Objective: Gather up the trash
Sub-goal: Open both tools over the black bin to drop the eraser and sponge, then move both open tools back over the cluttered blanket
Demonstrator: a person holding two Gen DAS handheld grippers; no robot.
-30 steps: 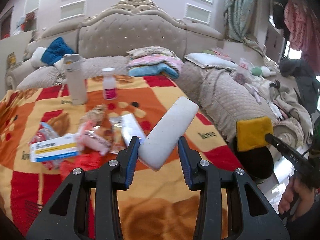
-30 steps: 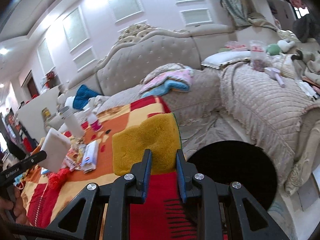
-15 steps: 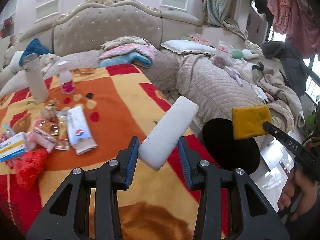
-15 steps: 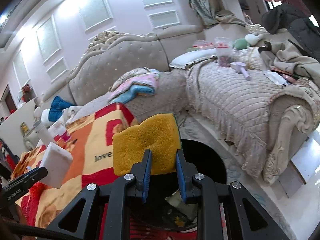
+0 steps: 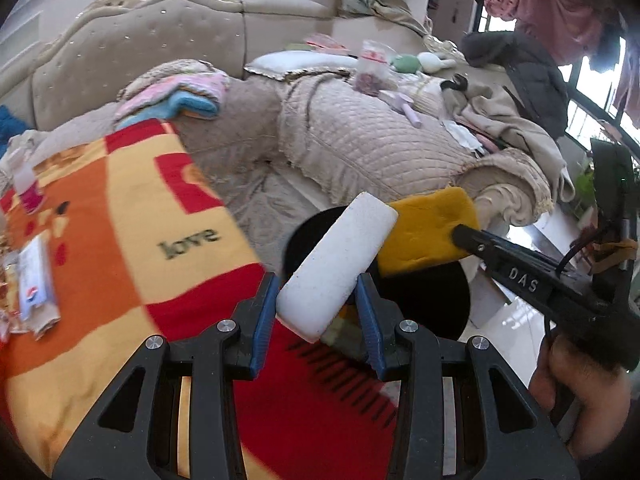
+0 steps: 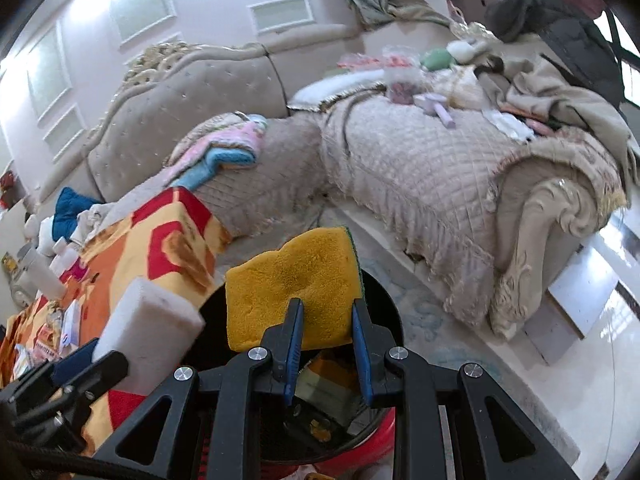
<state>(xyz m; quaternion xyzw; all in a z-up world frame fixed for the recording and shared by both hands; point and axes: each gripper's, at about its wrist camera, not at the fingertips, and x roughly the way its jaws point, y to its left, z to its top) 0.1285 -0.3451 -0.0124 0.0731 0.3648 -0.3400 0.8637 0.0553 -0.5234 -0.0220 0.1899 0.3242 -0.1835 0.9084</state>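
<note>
Beige quilted sofa (image 6: pixel 420 168) fills the back, the patchwork blanket (image 5: pixel 120 240) lies to my left, and the black bin (image 6: pixel 384 320) with a red rim gapes just under both my loads. My left jaws (image 5: pixel 316 312) clamp the near end of a white foam block (image 5: pixel 340 264), my right jaws (image 6: pixel 326 344) pinch the yellow sponge (image 6: pixel 292 280) by its lower edge, green backing outward. Both look light and squashy, so an edge grip suffices; blur hides whether they hang fully over the bin's mouth.
</note>
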